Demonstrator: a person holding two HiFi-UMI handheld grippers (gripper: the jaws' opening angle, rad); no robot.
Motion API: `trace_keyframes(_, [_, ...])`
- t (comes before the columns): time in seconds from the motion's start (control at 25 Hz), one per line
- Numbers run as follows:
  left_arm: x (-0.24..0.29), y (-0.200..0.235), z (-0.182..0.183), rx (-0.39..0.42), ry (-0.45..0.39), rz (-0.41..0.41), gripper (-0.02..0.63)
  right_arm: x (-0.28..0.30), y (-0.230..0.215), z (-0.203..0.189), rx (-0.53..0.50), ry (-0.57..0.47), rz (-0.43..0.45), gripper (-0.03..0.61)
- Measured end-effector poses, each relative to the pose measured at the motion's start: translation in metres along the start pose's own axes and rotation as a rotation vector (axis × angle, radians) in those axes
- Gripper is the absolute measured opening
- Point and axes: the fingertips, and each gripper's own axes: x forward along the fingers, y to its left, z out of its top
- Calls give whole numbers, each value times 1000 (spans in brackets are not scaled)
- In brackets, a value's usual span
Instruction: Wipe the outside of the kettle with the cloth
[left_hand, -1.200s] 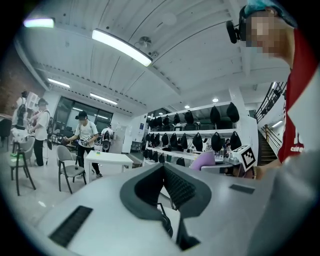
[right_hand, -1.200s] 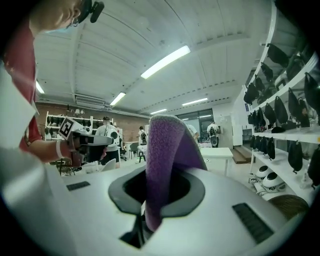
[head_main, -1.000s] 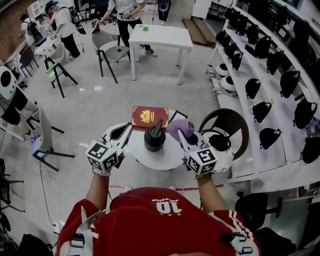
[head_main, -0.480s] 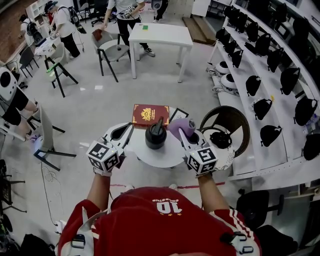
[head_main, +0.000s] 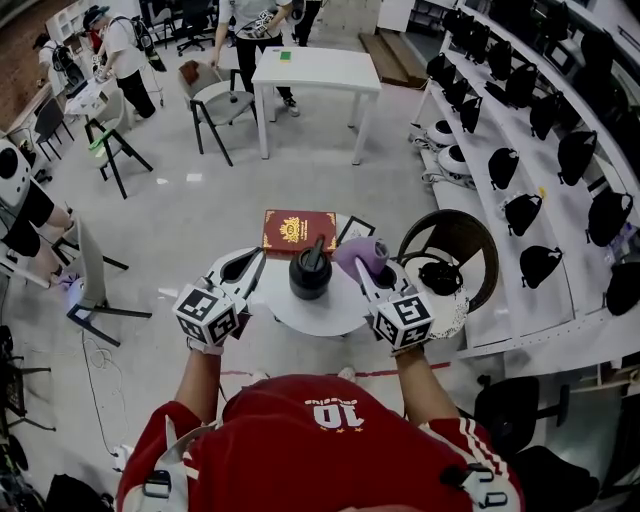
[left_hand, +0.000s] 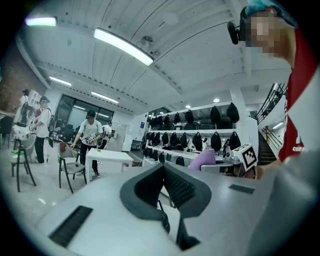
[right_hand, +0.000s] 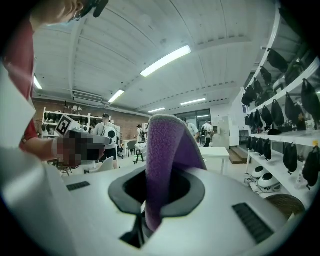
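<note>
A black kettle (head_main: 310, 275) with an upright handle stands on a small round white table (head_main: 318, 312). My right gripper (head_main: 361, 268) is just right of the kettle, apart from it, and is shut on a purple cloth (head_main: 362, 256). In the right gripper view the cloth (right_hand: 165, 165) sticks up from between the jaws. My left gripper (head_main: 246, 266) hovers at the table's left edge, left of the kettle. In the left gripper view its pads (left_hand: 175, 185) meet at the tip with nothing between them, and the cloth (left_hand: 203, 160) shows beyond.
A red book (head_main: 298, 231) lies behind the kettle. A dark round chair (head_main: 457, 247) and a black object (head_main: 440, 283) on a white seat are at the right. Shelves of black bags (head_main: 560, 150) line the right wall. A white table (head_main: 318, 70) and people are farther back.
Both grippers and the kettle keep their places. Only the head camera shifts slightly, and people in the background have moved.
</note>
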Motion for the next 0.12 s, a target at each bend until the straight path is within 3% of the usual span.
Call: trace_keyframes(0.12, [3, 0, 3, -6, 3, 5, 6, 2, 0, 1, 0, -1, 1, 44])
